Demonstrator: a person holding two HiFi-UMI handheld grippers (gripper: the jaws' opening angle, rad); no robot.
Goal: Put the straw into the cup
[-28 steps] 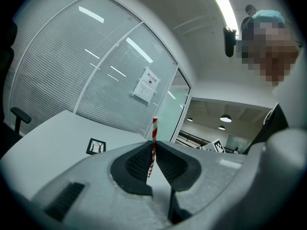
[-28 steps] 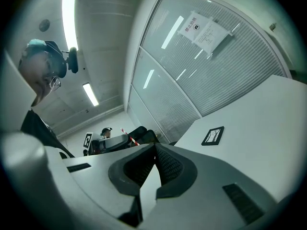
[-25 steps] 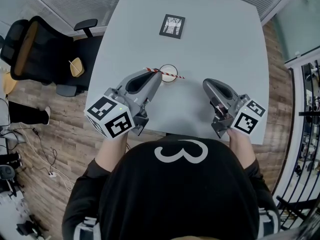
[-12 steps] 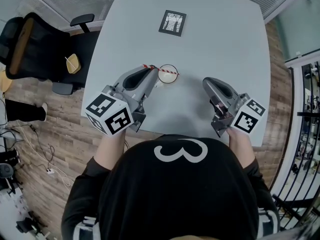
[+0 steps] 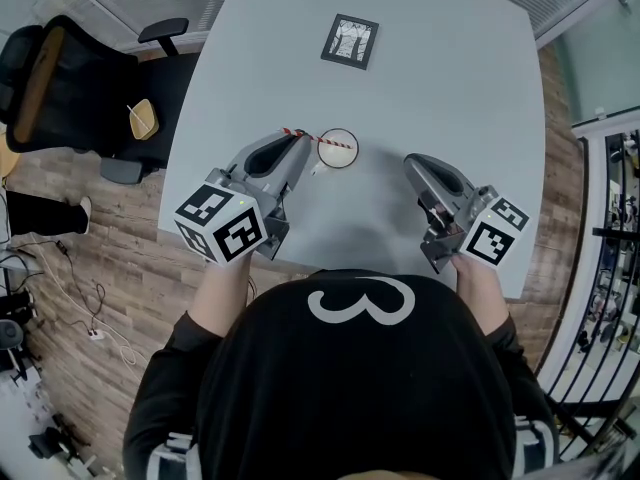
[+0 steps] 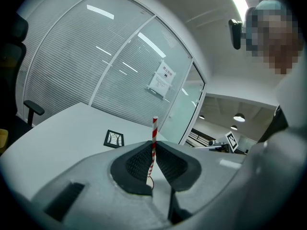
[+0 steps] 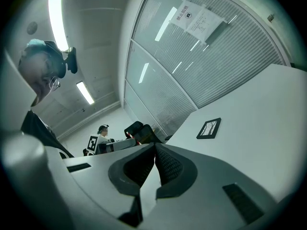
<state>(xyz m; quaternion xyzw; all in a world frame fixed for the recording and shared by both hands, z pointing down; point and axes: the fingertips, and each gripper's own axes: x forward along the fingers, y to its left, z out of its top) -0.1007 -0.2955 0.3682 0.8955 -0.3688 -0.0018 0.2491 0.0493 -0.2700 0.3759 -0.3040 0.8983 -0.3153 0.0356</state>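
The head view looks steeply down on the table (image 5: 450, 88). Both gripper views skim low across it, sharing its framed picture (image 5: 350, 40).

Pale grey table (image 5: 430, 108), white cup (image 5: 338, 149) standing near its middle, black-framed picture (image 5: 350, 41) lying flat toward the far edge

Left claw (image 5: 303, 143) clamped on straw (image 6: 154, 127), right claw (image 5: 411, 164) closed empty, both roughly level
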